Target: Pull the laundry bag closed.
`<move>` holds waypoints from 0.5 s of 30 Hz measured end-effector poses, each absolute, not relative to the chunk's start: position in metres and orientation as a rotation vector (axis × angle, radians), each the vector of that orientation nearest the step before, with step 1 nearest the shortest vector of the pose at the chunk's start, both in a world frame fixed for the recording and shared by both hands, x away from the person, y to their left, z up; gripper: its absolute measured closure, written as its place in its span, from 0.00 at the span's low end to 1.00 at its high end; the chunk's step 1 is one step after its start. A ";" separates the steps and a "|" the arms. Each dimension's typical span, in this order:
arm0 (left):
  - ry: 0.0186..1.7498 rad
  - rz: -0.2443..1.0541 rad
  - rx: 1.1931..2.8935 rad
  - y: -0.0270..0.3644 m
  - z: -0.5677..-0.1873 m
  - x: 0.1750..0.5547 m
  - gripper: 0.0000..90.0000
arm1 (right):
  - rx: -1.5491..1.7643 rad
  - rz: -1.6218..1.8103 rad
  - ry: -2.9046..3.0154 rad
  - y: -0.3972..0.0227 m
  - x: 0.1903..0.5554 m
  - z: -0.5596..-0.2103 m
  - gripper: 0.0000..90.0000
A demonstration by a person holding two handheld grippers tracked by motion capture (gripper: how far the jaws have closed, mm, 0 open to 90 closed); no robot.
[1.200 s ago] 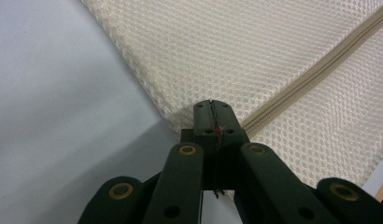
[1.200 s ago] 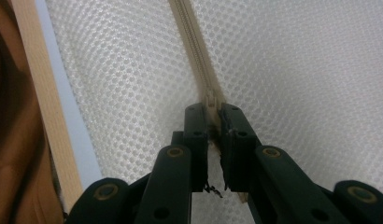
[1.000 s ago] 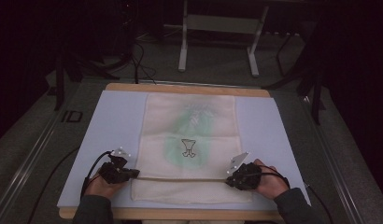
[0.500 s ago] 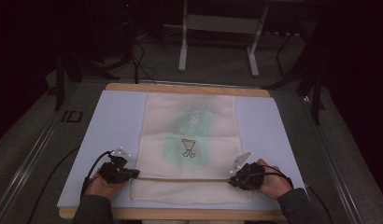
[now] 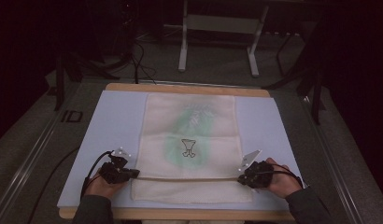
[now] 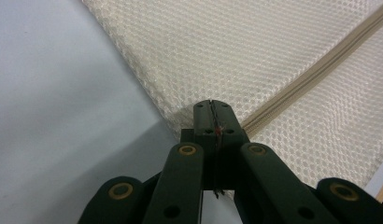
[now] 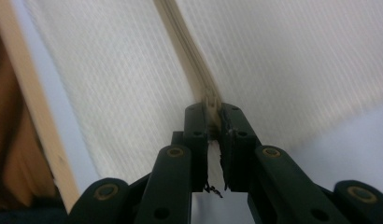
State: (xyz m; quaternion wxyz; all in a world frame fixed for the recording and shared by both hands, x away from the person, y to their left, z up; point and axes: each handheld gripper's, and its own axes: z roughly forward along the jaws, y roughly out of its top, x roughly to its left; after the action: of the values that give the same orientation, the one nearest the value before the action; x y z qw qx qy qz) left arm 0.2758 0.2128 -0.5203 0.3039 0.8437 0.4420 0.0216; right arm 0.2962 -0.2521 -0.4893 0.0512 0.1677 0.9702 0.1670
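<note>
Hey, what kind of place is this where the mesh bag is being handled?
Probably a lab or studio set up for recording, not a home. A wooden table with a pale blue mat stands in a dark room, with metal stand legs and loose cables on a grey floor behind it.

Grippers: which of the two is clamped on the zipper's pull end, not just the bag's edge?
The right gripper. Its jaws pinch the zipper pull, with the zipper track running away from it. The left gripper is shut on the mesh bag at its edge, beside the zipper.

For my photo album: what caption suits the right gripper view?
Right claw shut on the zipper pull of a cream mesh bag.
</note>
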 end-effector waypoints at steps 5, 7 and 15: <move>1.173 0.056 2.235 0.213 -0.520 0.276 1.00 | 0.569 0.618 2.946 -0.270 0.294 -0.488 0.91; 1.174 0.059 2.234 0.212 -0.520 0.276 1.00 | 0.563 0.583 2.948 -0.267 0.294 -0.491 0.91; 1.166 0.059 2.234 0.213 -0.520 0.276 1.00 | 0.595 0.638 2.947 -0.271 0.296 -0.496 0.90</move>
State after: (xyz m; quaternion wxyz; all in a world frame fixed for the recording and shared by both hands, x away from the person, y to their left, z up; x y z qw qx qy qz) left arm 0.2762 0.2132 -0.5204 0.3055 0.8439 0.4405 0.0222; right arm 0.2961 -0.2705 -0.4958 0.0342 0.1935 0.9583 0.2076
